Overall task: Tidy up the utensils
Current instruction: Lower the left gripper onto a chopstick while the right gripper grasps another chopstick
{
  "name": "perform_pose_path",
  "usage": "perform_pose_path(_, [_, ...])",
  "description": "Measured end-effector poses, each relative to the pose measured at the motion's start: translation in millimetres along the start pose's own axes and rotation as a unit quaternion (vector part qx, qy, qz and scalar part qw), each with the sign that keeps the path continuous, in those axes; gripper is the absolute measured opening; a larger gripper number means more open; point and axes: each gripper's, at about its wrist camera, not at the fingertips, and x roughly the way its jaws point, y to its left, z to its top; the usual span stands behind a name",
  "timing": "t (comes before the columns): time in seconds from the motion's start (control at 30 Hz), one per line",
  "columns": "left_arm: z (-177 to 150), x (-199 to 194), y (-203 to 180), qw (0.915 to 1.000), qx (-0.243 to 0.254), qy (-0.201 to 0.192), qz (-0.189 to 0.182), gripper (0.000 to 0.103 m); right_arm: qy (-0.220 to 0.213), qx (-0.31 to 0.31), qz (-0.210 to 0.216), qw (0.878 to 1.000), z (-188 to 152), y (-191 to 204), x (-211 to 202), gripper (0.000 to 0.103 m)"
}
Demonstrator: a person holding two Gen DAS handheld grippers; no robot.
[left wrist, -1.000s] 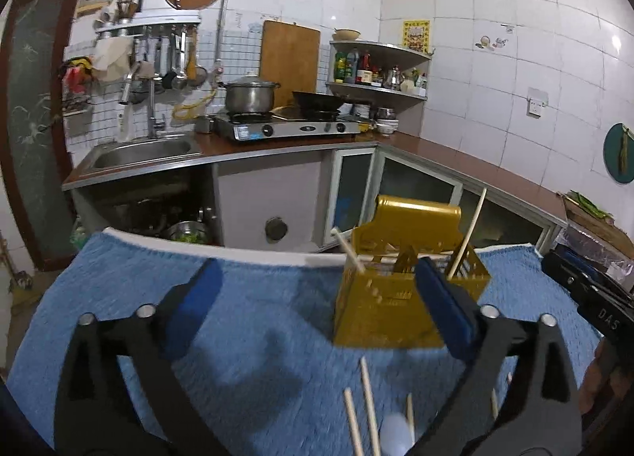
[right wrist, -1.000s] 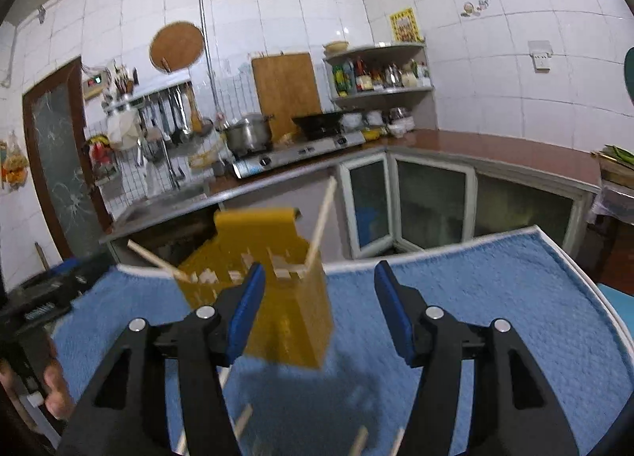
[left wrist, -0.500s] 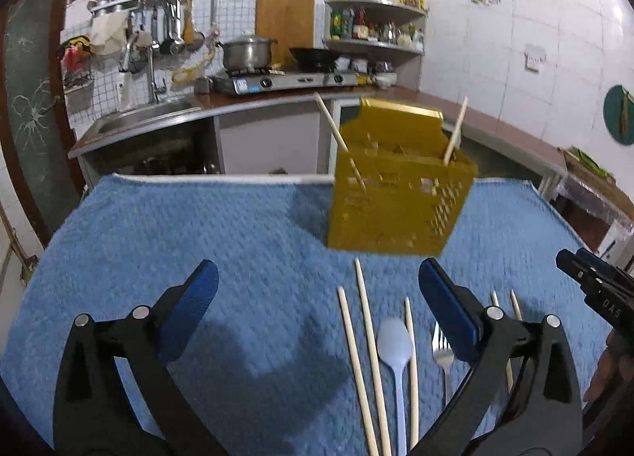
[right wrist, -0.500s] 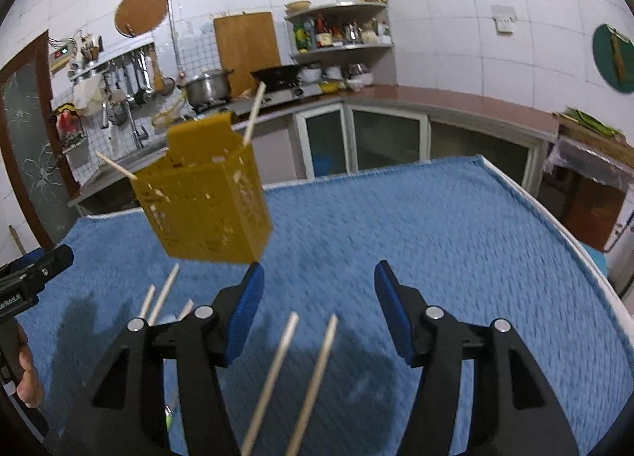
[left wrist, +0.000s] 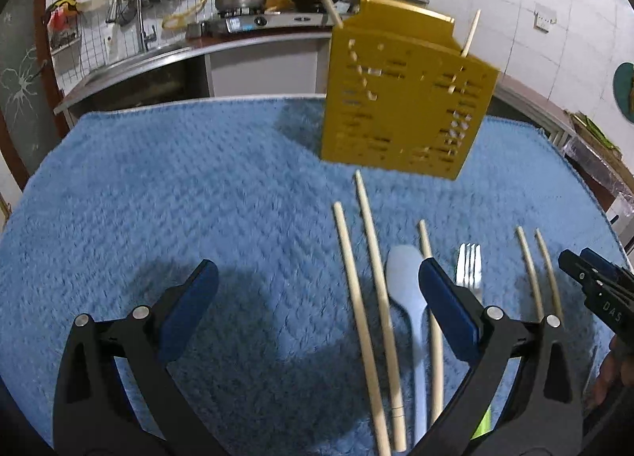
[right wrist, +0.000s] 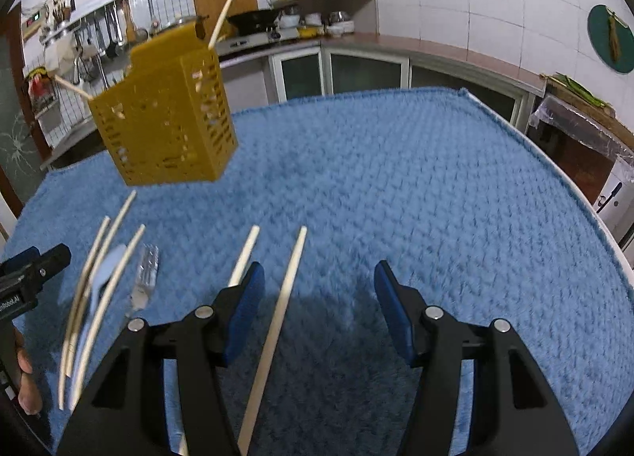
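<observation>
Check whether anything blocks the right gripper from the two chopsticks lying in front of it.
Nothing visible does. The right gripper is open and empty above the blue cloth, and the two chopsticks lie bare just ahead. The yellow holder stands well beyond them.

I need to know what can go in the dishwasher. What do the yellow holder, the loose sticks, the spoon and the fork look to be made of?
Yellow holder: probably moulded plastic, with an even matte colour and punched slots.
Chopsticks: likely pale bare wood or bamboo.
Spoon: seems plastic, pale blue and dull.
Fork: metal, with shiny tines.
</observation>
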Motion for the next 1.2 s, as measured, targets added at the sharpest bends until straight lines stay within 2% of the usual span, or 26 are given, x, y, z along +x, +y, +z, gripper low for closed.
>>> perform_pose_path(0.1, [-3.2, 11.2, 0.2, 0.9998, 0.0, 0.019, -0.002, 0.097, 0.013, -0.002, -0.004, 1.0, -0.3, 1.1, 5.1, 0.053])
perform_pose_path(0.17, [-2.2, 14.3, 0.9, 0.9996, -0.004, 0.026, -0.005, 0.095, 0.026, -0.007, -0.004, 1.0, -0.5, 3.2, 9.7, 0.044])
perform_pose_path(0.23, [-1.5, 16.2, 1.1, 0.9995, -0.006, 0.029, -0.011, 0.092, 0.037, -0.012, -0.004, 0.999, -0.6, 5.3, 14.2, 0.041])
perform_pose_path(0.33, [-1.4, 20.5, -0.7, 0.9991, -0.001, 0.039, -0.016, 0.082, 0.046, -0.02, -0.003, 0.999, -1.7, 9.2, 18.1, 0.039])
perform_pose_path(0.4, [-1.4, 23.8, -2.6, 0.9988, 0.002, 0.046, -0.017, 0.071, 0.049, -0.025, -0.005, 0.998, -2.3, 12.5, 19.6, 0.037])
perform_pose_path(0.57, [-0.4, 27.7, -4.3, 0.9984, -0.002, 0.054, -0.019, 0.059, 0.05, -0.029, 0.002, 0.998, -2.0, 14.5, 18.8, 0.026])
perform_pose_path(0.67, [3.1, 29.4, -3.9, 0.9976, -0.005, 0.06, -0.032, 0.047, 0.053, -0.028, 0.009, 0.998, -1.5, 17.1, 18.3, 0.019])
perform_pose_path(0.7, [4.0, 29.8, -3.7, 0.9974, -0.006, 0.063, -0.036, 0.043, 0.054, -0.027, 0.008, 0.998, -1.3, 17.8, 18.1, 0.019])
perform_pose_path(0.77, [6.2, 30.1, -4.6, 0.9969, -0.007, 0.067, -0.04, 0.041, 0.056, -0.027, 0.007, 0.998, -0.8, 19.3, 18.4, 0.019])
perform_pose_path(1.0, [9.3, 28.2, 2.0, 0.9959, -0.027, 0.067, -0.055, 0.037, 0.06, -0.011, 0.022, 0.998, -0.3, 11.7, 19.4, 0.019])
perform_pose_path(1.1, [9.2, 33.5, -0.1, 0.9963, -0.016, 0.074, -0.041, 0.03, 0.06, -0.016, 0.017, 0.998, -0.7, 13.6, 20.4, 0.019])
perform_pose_path(1.2, [10.0, 36.7, -5.9, 0.9969, -0.003, 0.073, -0.031, 0.03, 0.061, -0.016, 0.015, 0.998, -0.9, 13.8, 20.2, 0.019])
